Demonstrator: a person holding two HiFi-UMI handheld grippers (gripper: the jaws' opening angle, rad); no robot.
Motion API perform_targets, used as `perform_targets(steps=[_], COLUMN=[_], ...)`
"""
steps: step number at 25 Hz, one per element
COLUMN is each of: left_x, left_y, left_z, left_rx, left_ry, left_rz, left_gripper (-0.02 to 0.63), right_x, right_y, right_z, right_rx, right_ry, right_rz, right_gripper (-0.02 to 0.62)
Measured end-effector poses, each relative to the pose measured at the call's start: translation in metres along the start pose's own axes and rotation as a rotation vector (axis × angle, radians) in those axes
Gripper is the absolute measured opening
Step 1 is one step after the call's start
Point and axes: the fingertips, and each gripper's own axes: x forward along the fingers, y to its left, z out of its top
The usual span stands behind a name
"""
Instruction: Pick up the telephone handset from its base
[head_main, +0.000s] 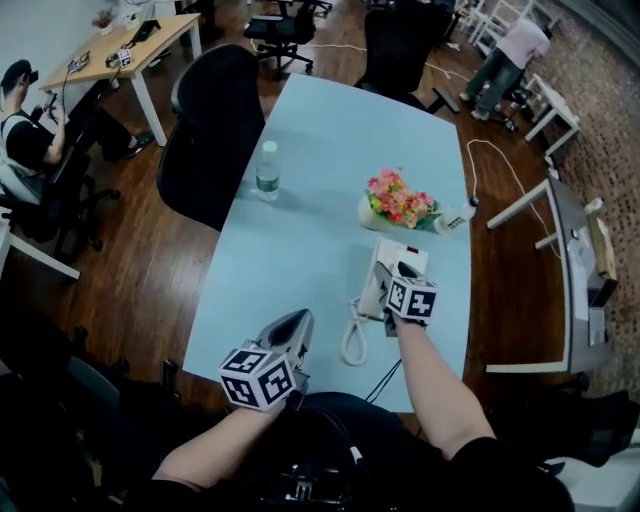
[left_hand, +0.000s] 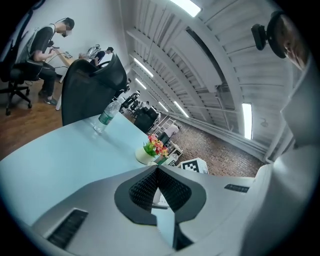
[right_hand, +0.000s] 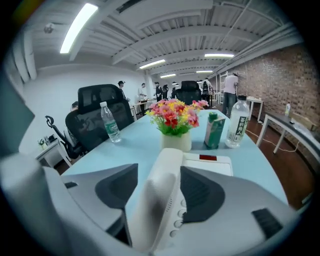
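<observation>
A white telephone base (head_main: 408, 254) sits on the light blue table (head_main: 300, 240) near its right front corner. The handset (head_main: 373, 286) lies along the base's left side, its coiled cord (head_main: 353, 338) trailing toward the front edge. My right gripper (head_main: 400, 272) hangs over the phone. In the right gripper view the handset (right_hand: 159, 200) runs between my right gripper's (right_hand: 159, 175) jaws, which stand open with a gap at the left pad. The base (right_hand: 212, 162) shows just beyond. My left gripper (head_main: 300, 320) hovers at the table's front edge, left of the cord. Its jaws (left_hand: 157, 168) are shut with nothing between them.
A flower pot (head_main: 393, 206) stands behind the phone, with a green carton (right_hand: 214, 131) and a clear bottle (right_hand: 237, 125) to its right. A water bottle (head_main: 267, 170) is at the table's left edge beside a black chair (head_main: 210, 130). A person sits at a desk far left.
</observation>
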Motion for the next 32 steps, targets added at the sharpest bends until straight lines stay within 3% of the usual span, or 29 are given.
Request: perform_targets(steps=[6, 15, 19, 25, 28, 32], left_x=[0.001, -0.003, -0.008, -0.016, -0.018, -0.022], left_y=[0.011, 0.019, 0.020, 0.017, 0.014, 0.009], left_z=[0.003, 0.000, -0.001, 0.000, -0.001, -0.002], left_rx=[-0.022, -0.042, -0.045, -0.032, -0.025, -0.023], left_ry=[-0.012, -0.014, -0.011, -0.010, -0.008, -0.009], left_rz=[0.028, 0.050, 0.055, 0.048, 0.041, 0.027], left_gripper=[-0.009, -0.009, -0.009, -0.009, -0.009, -0.009], right_x=[0.028, 0.052, 0.051, 0.041, 0.032, 0.010], right_y=[-0.008, -0.004, -0.010, -0.010, -0.007, 0.008], right_z=[-0.005, -0.027, -0.025, -0.016, -0.008, 0.016], right_rx=[-0.018, -0.195, -0.172, -0.008, 0.019, 0.118], right_ry=[0.040, 0.159, 0.159, 0.112, 0.071, -0.067], right_rz=[-0.073, -0.213, -0.250, -0.192, -0.157, -0.022], right_gripper=[0.290, 0.354, 0.319, 0.279, 0.265, 0.249])
